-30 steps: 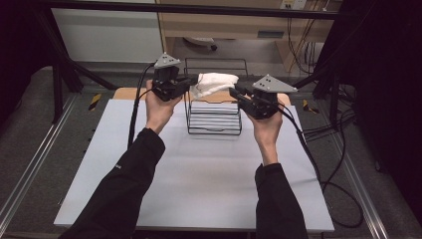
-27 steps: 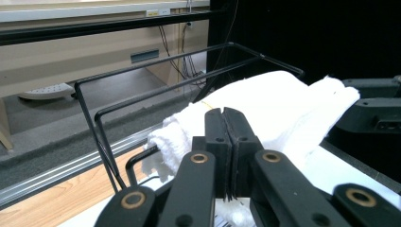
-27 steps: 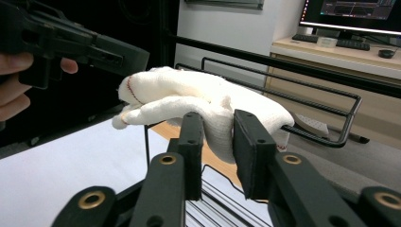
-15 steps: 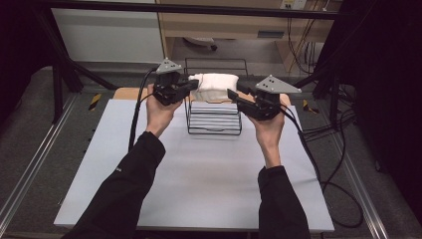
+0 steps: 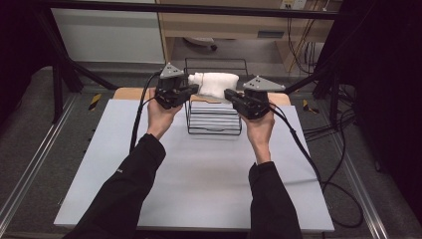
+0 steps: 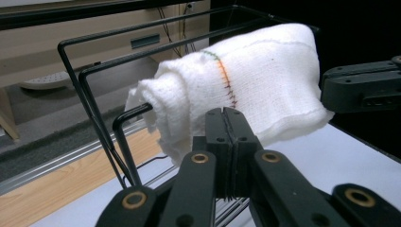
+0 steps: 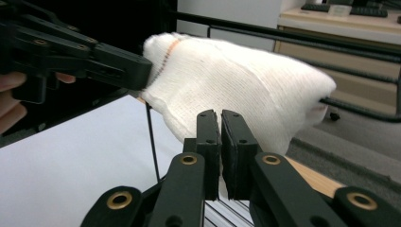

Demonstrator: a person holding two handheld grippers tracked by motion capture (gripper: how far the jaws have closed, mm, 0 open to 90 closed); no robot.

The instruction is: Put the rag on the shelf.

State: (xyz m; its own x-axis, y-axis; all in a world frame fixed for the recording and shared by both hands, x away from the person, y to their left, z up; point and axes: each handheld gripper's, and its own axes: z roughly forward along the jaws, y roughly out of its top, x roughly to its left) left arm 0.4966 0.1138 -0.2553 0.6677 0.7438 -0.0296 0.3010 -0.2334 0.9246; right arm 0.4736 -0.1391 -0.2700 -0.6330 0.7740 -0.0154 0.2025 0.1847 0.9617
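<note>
A white knitted cloth (image 5: 216, 84) hangs bunched between my two grippers, just above the far top of a black wire rack (image 5: 214, 122). My left gripper (image 5: 193, 89) is shut on the cloth's left end; in the left gripper view its jaws (image 6: 226, 113) pinch the lower hem of the cloth (image 6: 265, 71), which has a coloured stitch line. My right gripper (image 5: 228, 93) is shut on the right end, and in the right gripper view (image 7: 220, 116) its jaws close on the cloth's (image 7: 236, 80) bottom edge. Each gripper view also shows the other gripper (image 6: 359, 90) (image 7: 127, 66) at the cloth.
The rack stands at the back middle of a pale table top (image 5: 199, 179) with a wooden strip behind it. Rack wires (image 6: 94, 94) run close beside the cloth. Cables (image 5: 318, 164) trail off the right side. Cabinets stand beyond the table.
Both grippers have edged a little closer together over the rack, and the cloth between them looks more bunched. Both stay shut on it.
</note>
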